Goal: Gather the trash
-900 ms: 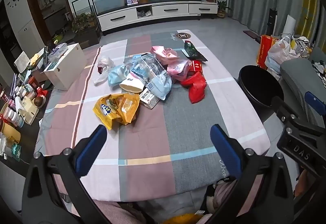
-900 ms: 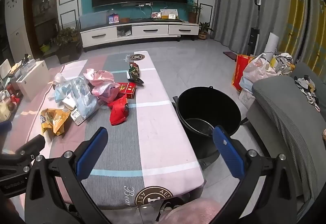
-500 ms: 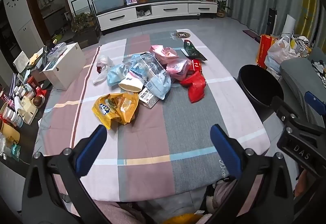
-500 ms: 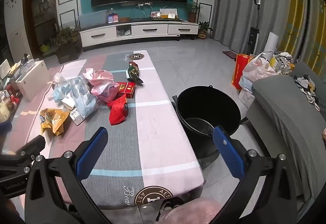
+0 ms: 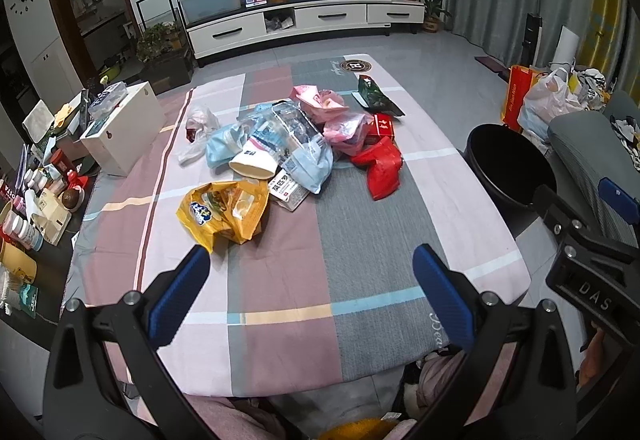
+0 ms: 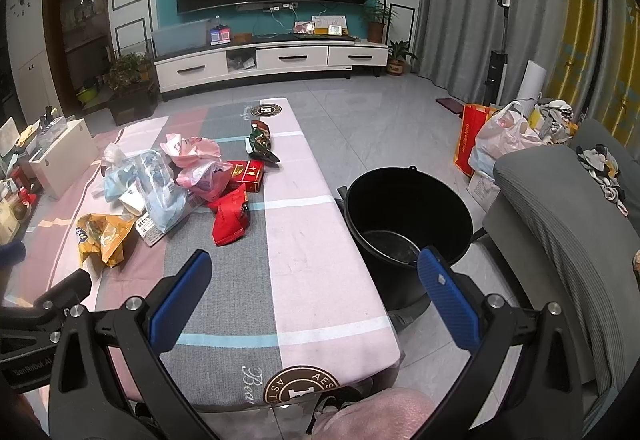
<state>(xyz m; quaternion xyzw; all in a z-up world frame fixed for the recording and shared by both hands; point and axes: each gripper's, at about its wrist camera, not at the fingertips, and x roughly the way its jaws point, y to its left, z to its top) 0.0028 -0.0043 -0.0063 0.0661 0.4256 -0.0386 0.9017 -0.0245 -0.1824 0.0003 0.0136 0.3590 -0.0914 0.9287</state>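
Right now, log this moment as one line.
left gripper: open, empty, above table | right gripper: open, empty | trash pile: untouched on table | black bucket: beside table, no trash visible inside

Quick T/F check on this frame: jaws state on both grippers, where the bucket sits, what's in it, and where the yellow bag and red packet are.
1. Both grippers, left gripper and right gripper, are open and empty. True.
2. The black bucket stands on the table. False: it stands on the floor beside the table.
3. The bucket already holds wrappers. False: no wrappers show inside.
4. The yellow snack bag lies nearest the left gripper. True.
5. The red packet is gripped. False: it lies on the table.
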